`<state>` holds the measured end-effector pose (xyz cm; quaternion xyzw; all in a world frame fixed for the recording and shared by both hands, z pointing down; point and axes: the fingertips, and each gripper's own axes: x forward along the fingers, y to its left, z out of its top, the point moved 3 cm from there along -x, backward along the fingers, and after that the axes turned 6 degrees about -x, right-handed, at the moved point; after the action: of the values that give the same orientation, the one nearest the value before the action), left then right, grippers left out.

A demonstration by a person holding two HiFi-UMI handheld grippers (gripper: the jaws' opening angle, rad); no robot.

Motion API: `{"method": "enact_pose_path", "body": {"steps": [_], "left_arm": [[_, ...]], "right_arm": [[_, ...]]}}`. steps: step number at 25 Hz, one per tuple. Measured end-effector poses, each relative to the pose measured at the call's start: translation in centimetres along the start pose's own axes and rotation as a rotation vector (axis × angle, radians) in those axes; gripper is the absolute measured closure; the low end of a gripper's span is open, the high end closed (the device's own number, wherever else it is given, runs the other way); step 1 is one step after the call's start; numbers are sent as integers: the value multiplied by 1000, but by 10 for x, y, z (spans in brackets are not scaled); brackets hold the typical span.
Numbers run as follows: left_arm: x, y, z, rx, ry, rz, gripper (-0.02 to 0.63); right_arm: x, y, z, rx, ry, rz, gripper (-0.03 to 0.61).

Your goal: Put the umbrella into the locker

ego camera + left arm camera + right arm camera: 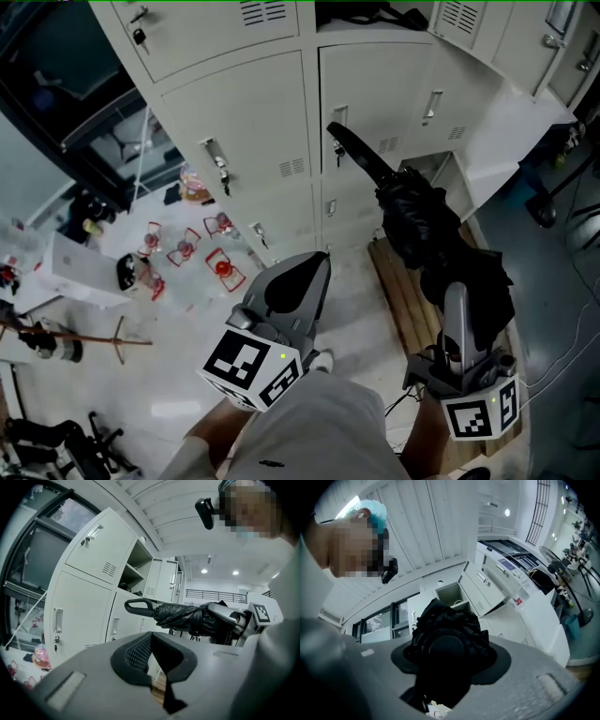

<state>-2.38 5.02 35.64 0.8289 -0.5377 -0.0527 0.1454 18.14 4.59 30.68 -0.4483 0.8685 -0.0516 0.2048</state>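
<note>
Right gripper (457, 302): clamped on the umbrella (412, 220).
Left gripper (322, 264): closed, nothing held.
Risk: the handle (361, 157) may be caught on the locker (439, 172) rim if entered misaligned.

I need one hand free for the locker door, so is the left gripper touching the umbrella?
Apart. The head view shows bare floor between the left gripper and the umbrella, which only the right gripper holds.
</note>
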Motion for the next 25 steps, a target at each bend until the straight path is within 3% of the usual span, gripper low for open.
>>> {"method": "enact_pose_path", "body": {"steps": [15,25], "left_arm": [[98,35,38,-21,15,-134,600],[173,52,67,-1,44,-309,600]], "right_arm": [[74,-37,8,-70,-1,-95,327],[114,-57,26,-131,-76,-224,327]]}}
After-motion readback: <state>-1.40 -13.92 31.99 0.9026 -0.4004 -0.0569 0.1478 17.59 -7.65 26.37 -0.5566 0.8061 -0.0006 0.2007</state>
